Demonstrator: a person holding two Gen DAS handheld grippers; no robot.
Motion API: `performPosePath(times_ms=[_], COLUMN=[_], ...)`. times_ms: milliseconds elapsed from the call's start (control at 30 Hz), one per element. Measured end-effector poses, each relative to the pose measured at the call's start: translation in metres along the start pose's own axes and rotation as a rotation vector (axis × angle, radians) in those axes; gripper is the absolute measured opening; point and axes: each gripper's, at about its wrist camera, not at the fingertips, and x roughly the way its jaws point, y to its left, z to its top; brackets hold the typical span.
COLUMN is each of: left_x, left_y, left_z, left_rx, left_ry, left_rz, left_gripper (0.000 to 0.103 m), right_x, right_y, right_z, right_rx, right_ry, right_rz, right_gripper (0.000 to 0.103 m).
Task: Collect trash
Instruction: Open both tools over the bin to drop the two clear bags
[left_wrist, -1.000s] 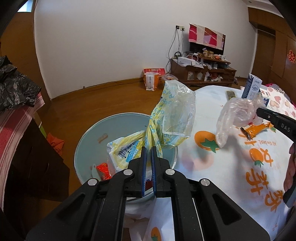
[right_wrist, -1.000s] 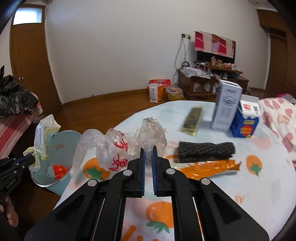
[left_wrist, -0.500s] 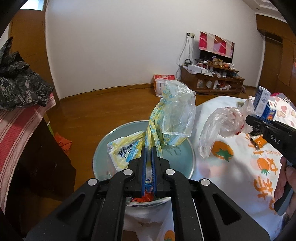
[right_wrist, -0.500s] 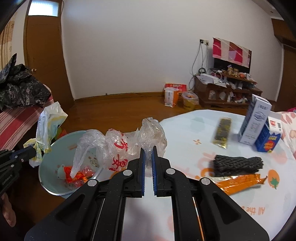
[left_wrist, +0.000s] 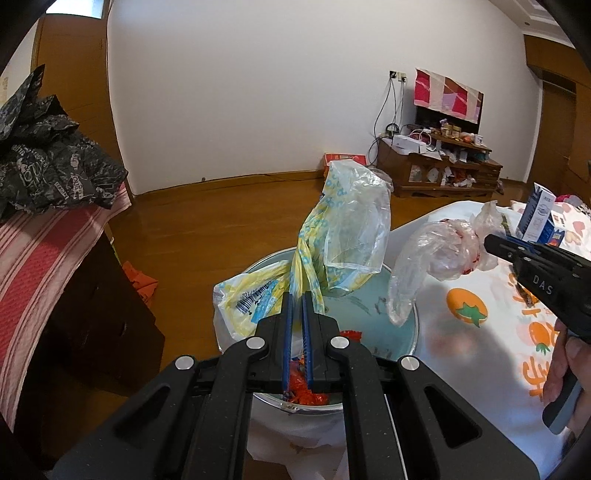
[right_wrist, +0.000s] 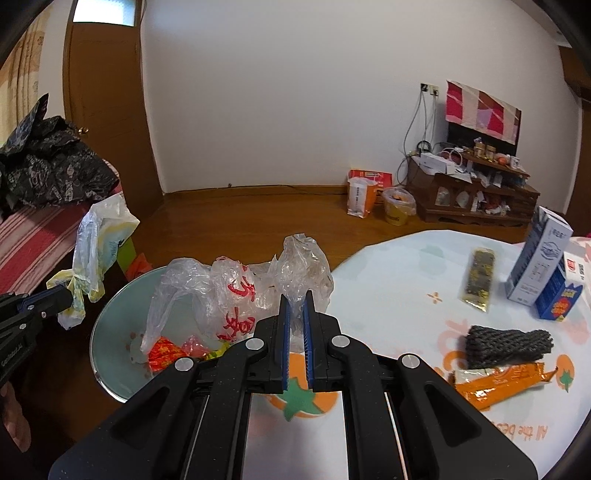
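"DAS" stands in white letters on my right tongs (left_wrist: 493, 242). The tablecloth (right_wrist: 406, 295) reads "All the best" at its edge. My clear bag (right_wrist: 236, 295) carries red characters I cannot read.

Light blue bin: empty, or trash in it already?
Not empty: the light blue bin holds red and orange wrappers at the bottom; both held bags are outside it.

Crinkled glossy plastic bags (right_wrist: 229, 295); glossy wood floor (left_wrist: 221, 221).

Bin (left_wrist: 400, 325) mouth open; cartons (right_wrist: 543, 269) crowd table's far edge.
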Motion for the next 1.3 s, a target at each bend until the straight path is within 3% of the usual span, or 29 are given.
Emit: performPosePath(times_ms=[533,1300], left_x=[-0.002,-0.001], left_y=[0.003,0.006], left_z=[-0.001,-0.001], left_rx=[-0.016,-0.037], left_ry=[0.016,0.029], left_rz=[0.026,0.038], left_gripper=[0.005,0.006], right_x=[0.017,0.018], right_y=[0.031,0.037], right_z=[0.007,0.007], right_rx=[-0.056,-0.074], right_ry=[0.015,0.023], right_rz=[0.035,0.046], right_gripper=[0.007,0.008])
